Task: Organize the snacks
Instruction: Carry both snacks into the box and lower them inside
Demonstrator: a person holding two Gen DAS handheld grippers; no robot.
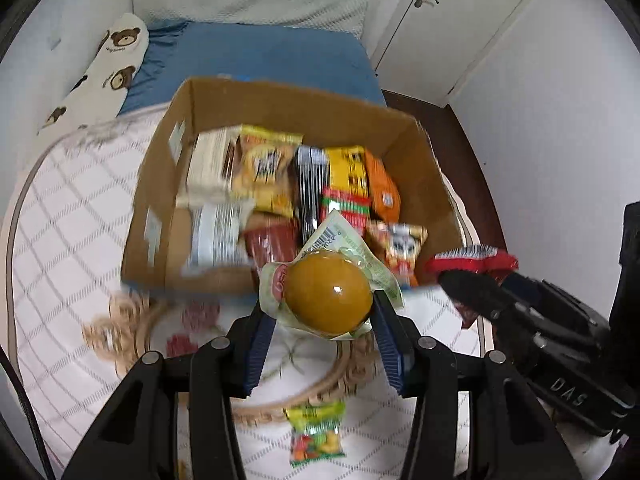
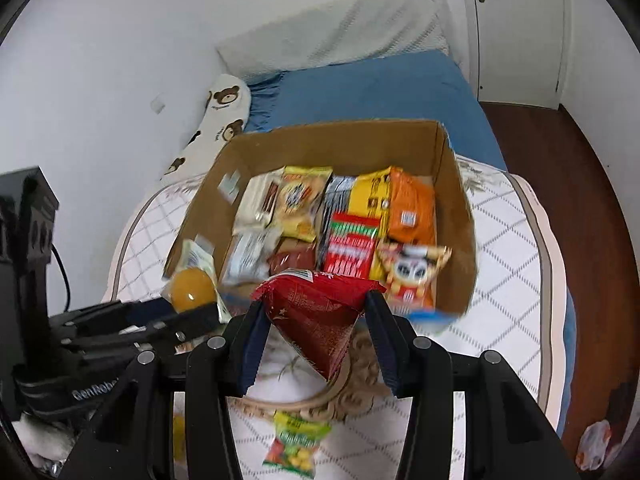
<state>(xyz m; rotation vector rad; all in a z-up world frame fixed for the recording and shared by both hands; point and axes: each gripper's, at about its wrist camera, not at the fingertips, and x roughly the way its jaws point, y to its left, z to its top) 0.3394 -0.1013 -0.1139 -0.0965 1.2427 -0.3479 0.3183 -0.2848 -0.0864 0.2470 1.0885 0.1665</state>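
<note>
The left gripper (image 1: pixel 325 312) fingers clamped a clear-wrapped amber jelly cup (image 1: pixel 328 294); the right gripper (image 2: pixel 316 316) fingers pinched a red foil snack packet (image 2: pixel 320 312). Both pointed steeply down, just short of the open cardboard box (image 1: pixel 280 104) ahead on the bed, probably their destination.

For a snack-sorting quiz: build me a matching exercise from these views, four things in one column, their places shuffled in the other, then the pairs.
Things:
1. jelly cup
2. red packet
3. orange packet
4. green candy bag

Places:
A. inside the cardboard box
B. lying on the bed cover, outside the box
C. gripped by the left gripper
D. gripped by the right gripper

Pairs: 1-C, 2-D, 3-A, 4-B
</note>
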